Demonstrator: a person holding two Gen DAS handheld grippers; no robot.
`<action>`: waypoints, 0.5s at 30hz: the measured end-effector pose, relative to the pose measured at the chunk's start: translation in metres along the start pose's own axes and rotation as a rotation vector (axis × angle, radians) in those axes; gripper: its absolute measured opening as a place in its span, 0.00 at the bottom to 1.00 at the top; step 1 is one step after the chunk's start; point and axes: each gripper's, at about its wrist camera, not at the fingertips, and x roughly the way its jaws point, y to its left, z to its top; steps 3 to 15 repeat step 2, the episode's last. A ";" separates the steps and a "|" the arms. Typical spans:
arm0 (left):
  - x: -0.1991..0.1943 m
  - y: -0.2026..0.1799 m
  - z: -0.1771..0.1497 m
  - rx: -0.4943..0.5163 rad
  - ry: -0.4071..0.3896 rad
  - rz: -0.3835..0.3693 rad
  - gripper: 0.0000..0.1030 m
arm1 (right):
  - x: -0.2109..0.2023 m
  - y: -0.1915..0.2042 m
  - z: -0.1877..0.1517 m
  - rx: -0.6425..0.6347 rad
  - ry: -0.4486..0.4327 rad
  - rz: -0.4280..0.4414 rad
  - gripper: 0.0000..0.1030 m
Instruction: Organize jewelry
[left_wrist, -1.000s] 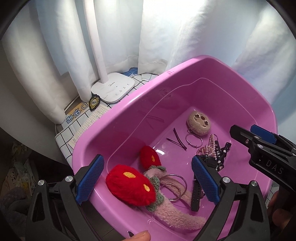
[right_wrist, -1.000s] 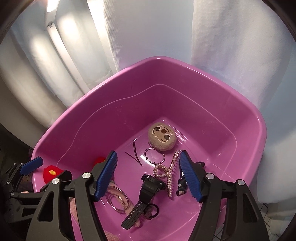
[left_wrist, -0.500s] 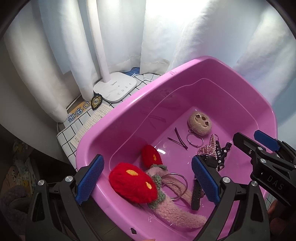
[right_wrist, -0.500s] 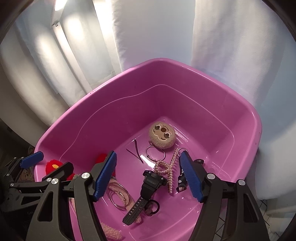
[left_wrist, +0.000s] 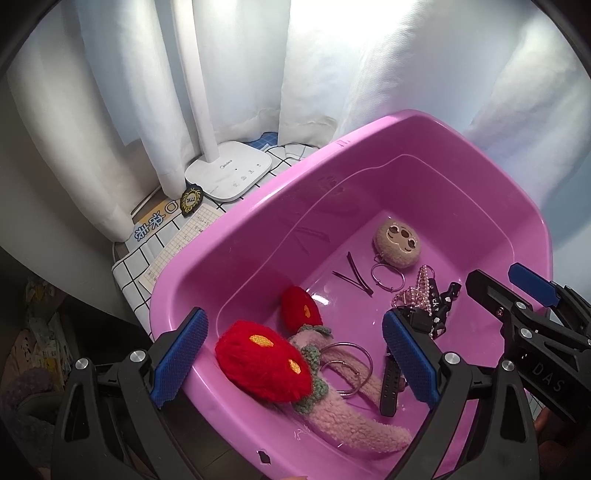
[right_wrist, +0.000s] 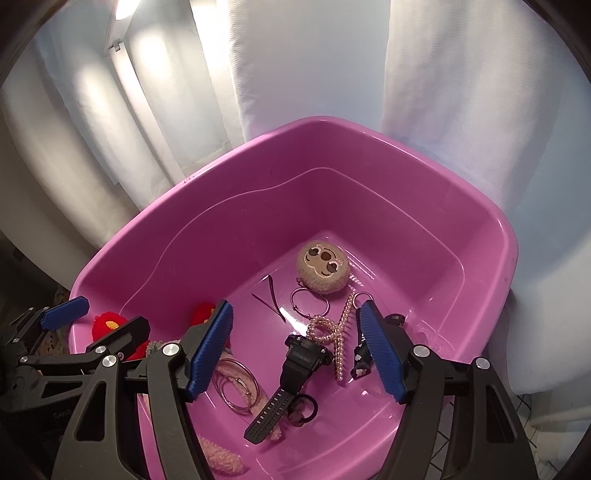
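Gaping empty above the pink tub (right_wrist: 491, 236), both tongs, black watch (right_wrist: 295, 363) between the right pair (right_wrist: 301, 352)

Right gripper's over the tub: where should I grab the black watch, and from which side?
Take the black watch by its chunky case, coming straight down with the right gripper, fingers closing across the case's width. The strap lies flat on the pink tub floor, offering little edge; the pearl clip touches the case's far side.

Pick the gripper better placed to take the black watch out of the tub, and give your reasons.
Right. The right gripper hangs open with the black watch framed between its fingers. The left gripper is open over the red plush headband, with the watch off beside its right finger.
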 end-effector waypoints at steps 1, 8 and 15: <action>0.000 0.000 0.000 0.000 0.000 -0.001 0.91 | 0.000 0.000 0.000 0.000 0.000 0.000 0.66; 0.000 0.000 0.000 -0.002 -0.001 -0.002 0.91 | 0.000 0.000 0.000 0.001 -0.001 -0.001 0.66; 0.000 0.000 0.000 -0.002 -0.001 -0.002 0.91 | 0.000 0.000 0.000 0.001 -0.001 -0.001 0.66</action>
